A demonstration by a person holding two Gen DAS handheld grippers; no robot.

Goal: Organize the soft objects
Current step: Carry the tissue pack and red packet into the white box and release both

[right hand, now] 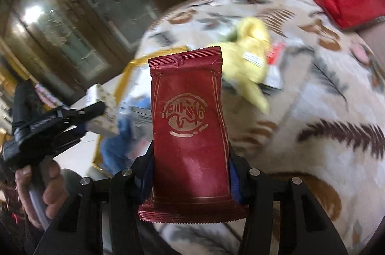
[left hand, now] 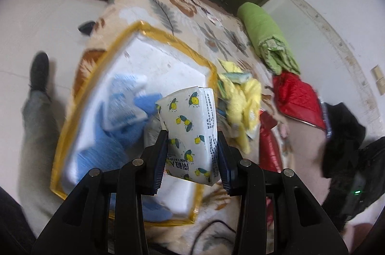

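My left gripper point(left hand: 191, 137) is shut on a white tissue pack point(left hand: 190, 115) printed with lemons, and holds it above a white foam box point(left hand: 168, 38) edged with yellow tape. A blue cloth point(left hand: 105, 142) and a white packet lie inside that box. In the right wrist view my right gripper point(right hand: 191, 151) is shut on a dark red foil packet point(right hand: 189, 98) with a gold emblem, lifted upright over the blanket. The box corner point(right hand: 130, 67) and blue cloth point(right hand: 113, 149) show to its left, blurred.
A leaf-patterned blanket point(right hand: 312, 110) covers the surface. On it lie a yellow towel point(left hand: 245, 98) with small packets, a folded green quilt point(left hand: 264, 33) and a red quilted cushion point(left hand: 298, 98). A person's leg and black shoe point(left hand: 38, 72) stand on the white floor to the left.
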